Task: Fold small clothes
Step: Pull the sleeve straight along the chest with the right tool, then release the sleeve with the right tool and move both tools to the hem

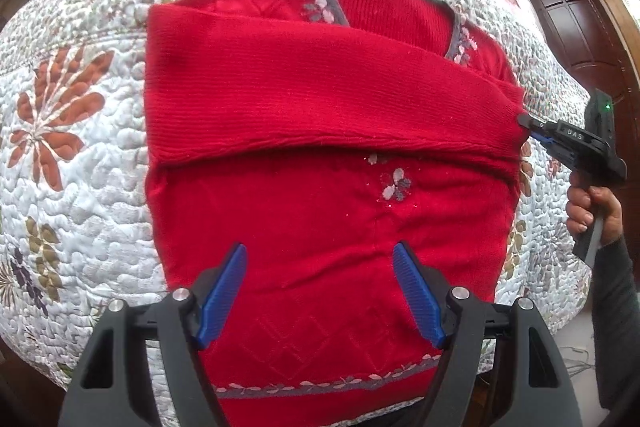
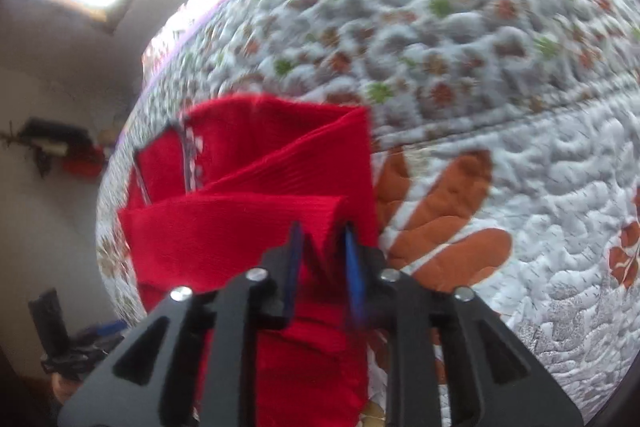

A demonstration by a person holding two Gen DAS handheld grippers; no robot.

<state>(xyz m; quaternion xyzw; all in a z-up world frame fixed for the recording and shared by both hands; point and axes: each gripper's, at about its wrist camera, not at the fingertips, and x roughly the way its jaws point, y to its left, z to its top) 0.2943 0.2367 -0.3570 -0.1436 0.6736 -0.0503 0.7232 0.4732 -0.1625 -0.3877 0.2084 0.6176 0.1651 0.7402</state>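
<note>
A red knitted sweater (image 1: 320,163) with grey-and-pink flower embroidery and a grey-trimmed neckline lies front-up on a white quilted bedspread (image 1: 80,155) printed with rust-orange leaves and small green sprigs, filling the middle of the left wrist view with its neckline toward 12 o'clock and its patterned hem toward 6 o'clock. One sleeve (image 1: 320,95) is folded flat across the chest, running from 9 o'clock to 3 o'clock. The left gripper (image 1: 320,287), black-framed with ribbed blue finger pads (image 1: 224,291), hovers over the lower body of the sweater with its jaws spread wide and nothing between them. At 3 o'clock the right gripper (image 1: 528,125), held by a hand (image 1: 592,207) in a dark grey sleeve (image 1: 616,307), meets the cuff end of the folded sleeve at the sweater's edge. In the blurred right wrist view the right gripper (image 2: 322,239) has its blue pads pressed in on a raised fold of the red knit, pinching it, with the rest of the sweater (image 2: 240,163) stretching toward 11 o'clock. A dark wooden door (image 1: 568,11) stands at 2 o'clock behind the bed.
</note>
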